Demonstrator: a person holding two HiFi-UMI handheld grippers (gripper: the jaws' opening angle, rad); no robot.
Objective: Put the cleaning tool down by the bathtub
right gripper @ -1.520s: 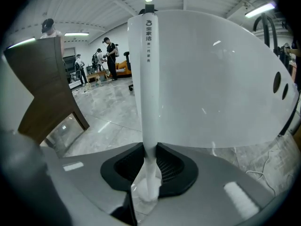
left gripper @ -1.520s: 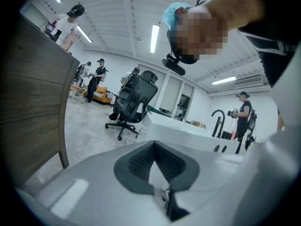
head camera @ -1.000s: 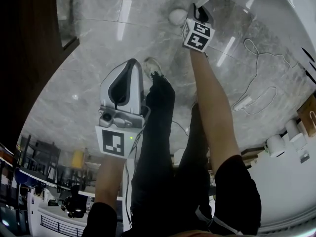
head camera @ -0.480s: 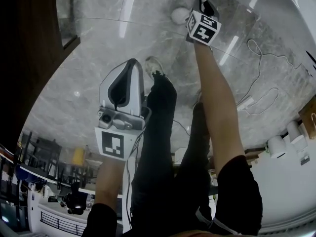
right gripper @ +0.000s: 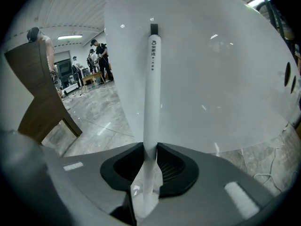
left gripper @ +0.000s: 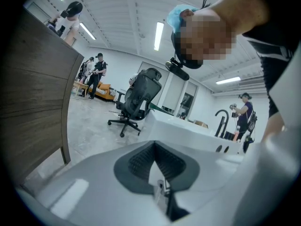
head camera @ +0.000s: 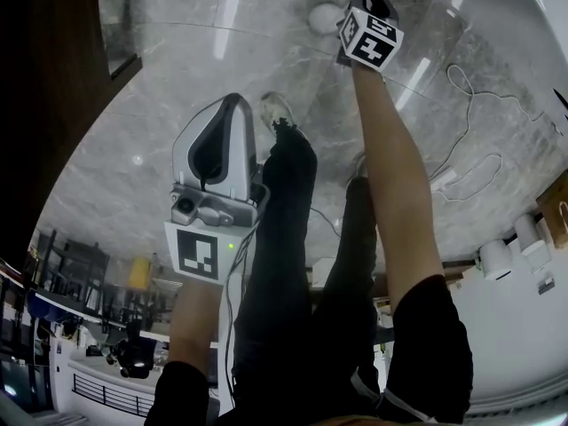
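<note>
The right gripper has the slim white rod-shaped cleaning tool between its jaws. They are opening, though the pads look to be touching the handle. The tool points toward twelve o'clock in the right gripper view, its dark end cap set against the smooth white bathtub; whether it touches the tub wall I cannot tell. The main risk, as I judge it, is letting go before the handle truly rests on something. The curved tub side and the glossy grey marble floor give little grip, so the tool could slide and topple. It might fall toward the loose white cable at two o'clock in the head view, or against the person's black-trousered legs. The left gripper sits toward nine o'clock of centre, its jaws a narrow way apart and nothing between them, so it is too far off to catch a slip. By count there are two grippers, one cleaning tool, one bathtub and one cable. There is also one round white object on the floor at the right gripper's nine o'clock, perhaps part of the tool. The left gripper view adds one black office chair and at least four people in the background.
</note>
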